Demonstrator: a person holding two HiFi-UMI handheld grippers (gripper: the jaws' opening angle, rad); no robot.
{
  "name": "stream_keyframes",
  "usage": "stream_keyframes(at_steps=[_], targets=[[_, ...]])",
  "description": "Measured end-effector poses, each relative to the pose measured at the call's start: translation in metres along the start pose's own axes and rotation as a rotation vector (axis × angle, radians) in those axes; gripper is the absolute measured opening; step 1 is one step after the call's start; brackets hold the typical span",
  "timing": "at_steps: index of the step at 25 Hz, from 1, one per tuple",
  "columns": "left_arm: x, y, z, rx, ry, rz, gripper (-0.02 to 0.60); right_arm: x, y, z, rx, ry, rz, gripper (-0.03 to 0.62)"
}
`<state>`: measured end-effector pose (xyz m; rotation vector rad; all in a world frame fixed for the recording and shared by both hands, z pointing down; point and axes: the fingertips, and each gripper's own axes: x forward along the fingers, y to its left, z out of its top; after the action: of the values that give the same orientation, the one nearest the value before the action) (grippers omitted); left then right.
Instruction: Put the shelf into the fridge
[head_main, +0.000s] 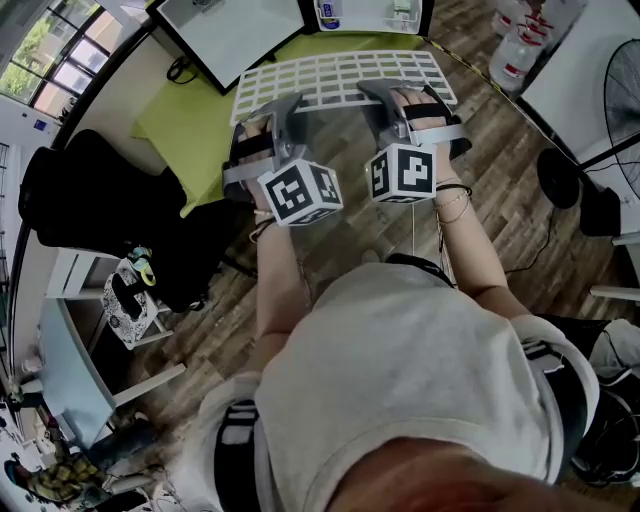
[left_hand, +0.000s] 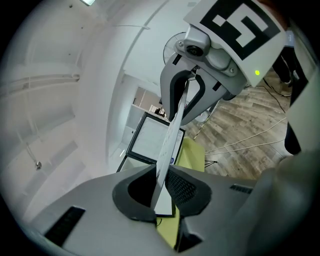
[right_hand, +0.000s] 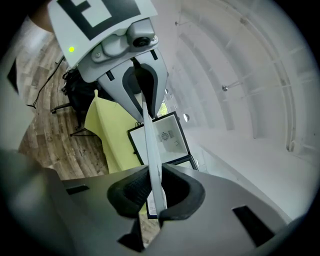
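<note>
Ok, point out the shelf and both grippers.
shelf (head_main: 340, 78), head view, centre of grid.
left gripper (left_hand: 162, 190), left gripper view, between its fingertips.
right gripper (right_hand: 156, 192), right gripper view, between its fingertips.

Open fridge (head_main: 235, 35) ahead, green surface (head_main: 190, 130) beneath, black chair (head_main: 90, 200) left

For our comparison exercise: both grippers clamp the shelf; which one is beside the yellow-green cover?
The left gripper: its shelf end lies by the yellow-green cover; the right gripper grips over wooden floor.
</note>
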<state>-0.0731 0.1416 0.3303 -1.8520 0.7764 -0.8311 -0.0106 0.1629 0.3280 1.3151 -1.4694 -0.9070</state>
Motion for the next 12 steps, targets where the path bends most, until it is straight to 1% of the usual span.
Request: stream_keyframes(at_steps=[6,12], targets=[[0.034,-0.002,-0.002,0.004,0.032,-0.029,0.064,0.03,0.001,-0.02,0.02,-0.018,0.033,0.058],[0.053,-0.004,-0.005,0.014,0.045,-0.048,0.064,0.048,0.004,-0.03,0.038,-0.03,0.047,0.058]])
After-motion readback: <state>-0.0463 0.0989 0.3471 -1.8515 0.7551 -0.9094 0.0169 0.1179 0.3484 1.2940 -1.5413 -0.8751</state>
